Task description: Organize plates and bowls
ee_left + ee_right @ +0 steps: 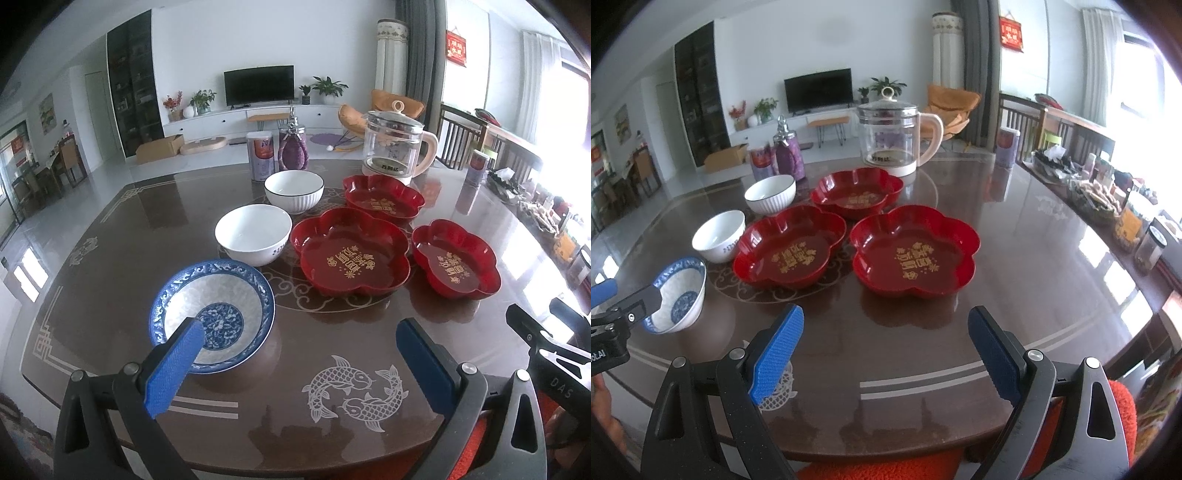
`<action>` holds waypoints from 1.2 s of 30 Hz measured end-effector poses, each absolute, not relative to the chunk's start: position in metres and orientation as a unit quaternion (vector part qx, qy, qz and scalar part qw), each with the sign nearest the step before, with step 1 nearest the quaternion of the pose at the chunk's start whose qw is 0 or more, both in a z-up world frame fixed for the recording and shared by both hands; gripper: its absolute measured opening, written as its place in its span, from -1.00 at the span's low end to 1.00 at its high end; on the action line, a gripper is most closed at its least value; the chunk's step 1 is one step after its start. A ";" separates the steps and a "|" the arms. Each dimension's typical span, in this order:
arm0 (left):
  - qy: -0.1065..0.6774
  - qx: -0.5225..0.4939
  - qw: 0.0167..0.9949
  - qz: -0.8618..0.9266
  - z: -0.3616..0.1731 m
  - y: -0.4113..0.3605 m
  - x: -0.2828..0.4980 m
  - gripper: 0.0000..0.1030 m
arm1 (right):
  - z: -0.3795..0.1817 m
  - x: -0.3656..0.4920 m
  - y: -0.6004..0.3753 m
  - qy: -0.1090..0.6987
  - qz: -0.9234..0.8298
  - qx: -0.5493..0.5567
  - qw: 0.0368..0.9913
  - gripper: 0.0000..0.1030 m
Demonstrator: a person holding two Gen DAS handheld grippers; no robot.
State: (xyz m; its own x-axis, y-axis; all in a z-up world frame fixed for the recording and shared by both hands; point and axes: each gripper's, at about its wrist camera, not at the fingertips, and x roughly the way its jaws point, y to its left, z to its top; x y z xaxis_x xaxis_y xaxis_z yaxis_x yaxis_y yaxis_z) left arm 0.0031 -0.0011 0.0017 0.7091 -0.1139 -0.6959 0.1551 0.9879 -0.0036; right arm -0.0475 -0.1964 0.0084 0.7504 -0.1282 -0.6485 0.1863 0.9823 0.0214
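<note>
A blue-and-white patterned bowl (pixel 212 314) (pixel 679 291) sits near the table's front left. Behind it stand a plain white bowl (pixel 253 233) (pixel 719 235) and a ribbed white bowl with a dark rim (pixel 294 191) (pixel 770 194). Three red flower-shaped plates with gold writing lie to the right: a middle one (pixel 351 251) (pixel 790 245), a far one (pixel 384 197) (pixel 857 192) and a right one (pixel 456 258) (pixel 914 251). My left gripper (pixel 299 332) is open, its left finger over the patterned bowl's near rim. My right gripper (pixel 886 325) is open, empty, in front of the right plate.
A glass kettle (pixel 397 147) (pixel 897 136), a purple jar (pixel 293 147) (pixel 788 153) and a can (pixel 260 155) stand at the back of the glossy brown table (pixel 1015 229). Another can (pixel 1008 146) and cluttered containers (pixel 1108 199) line the right edge.
</note>
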 end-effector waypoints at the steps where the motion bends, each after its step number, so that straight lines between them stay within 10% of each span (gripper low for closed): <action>1: 0.374 0.028 0.924 -0.072 0.002 -0.002 0.003 1.00 | 0.008 -0.048 -0.196 0.343 -0.084 0.043 0.935 0.80; 36: 0.393 0.036 0.916 -0.069 -0.018 -0.007 0.005 1.00 | 0.004 -0.049 -0.204 0.351 -0.103 0.046 0.930 0.80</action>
State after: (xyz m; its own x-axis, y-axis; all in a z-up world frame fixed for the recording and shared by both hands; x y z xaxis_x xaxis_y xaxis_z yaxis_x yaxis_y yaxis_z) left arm 0.0047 -0.0073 -0.0180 0.6816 -0.0975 -0.7252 0.1547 0.9879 0.0125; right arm -0.0489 -0.2039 0.0040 0.7330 -0.1593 -0.6614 0.2233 0.9747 0.0128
